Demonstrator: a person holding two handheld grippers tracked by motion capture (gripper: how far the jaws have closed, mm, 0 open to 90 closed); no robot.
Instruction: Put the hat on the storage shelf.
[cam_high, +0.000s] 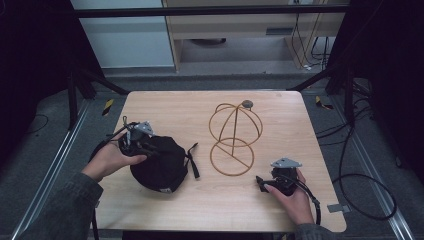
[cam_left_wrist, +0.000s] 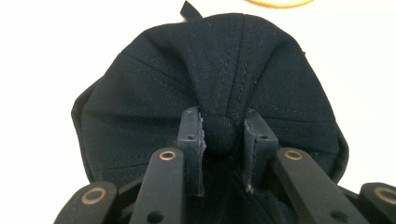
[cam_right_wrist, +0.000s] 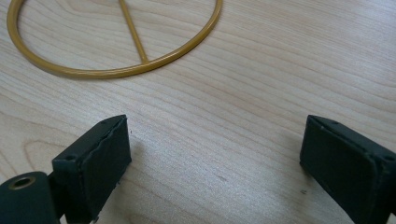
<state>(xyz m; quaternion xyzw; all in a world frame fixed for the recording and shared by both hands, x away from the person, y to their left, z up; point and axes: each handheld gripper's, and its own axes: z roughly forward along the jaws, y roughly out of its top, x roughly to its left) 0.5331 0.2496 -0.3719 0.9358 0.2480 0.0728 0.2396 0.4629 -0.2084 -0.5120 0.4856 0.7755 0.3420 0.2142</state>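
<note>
Left hand-held gripper (cam_left_wrist: 223, 140) pinches the top button of one black cap (cam_high: 159, 163), lying at 8 o'clock on the worktop (cam_high: 280, 107). Right hand-held gripper (cam_right_wrist: 215, 163) spread wide, holding nothing, at 5 o'clock. One gold wire stand (cam_high: 234, 140) at centre.

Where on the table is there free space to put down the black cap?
The table is bare behind the black cap, along the front edge between both hands, and right of the wire stand. The middle, between cap and stand, is crowded.
</note>
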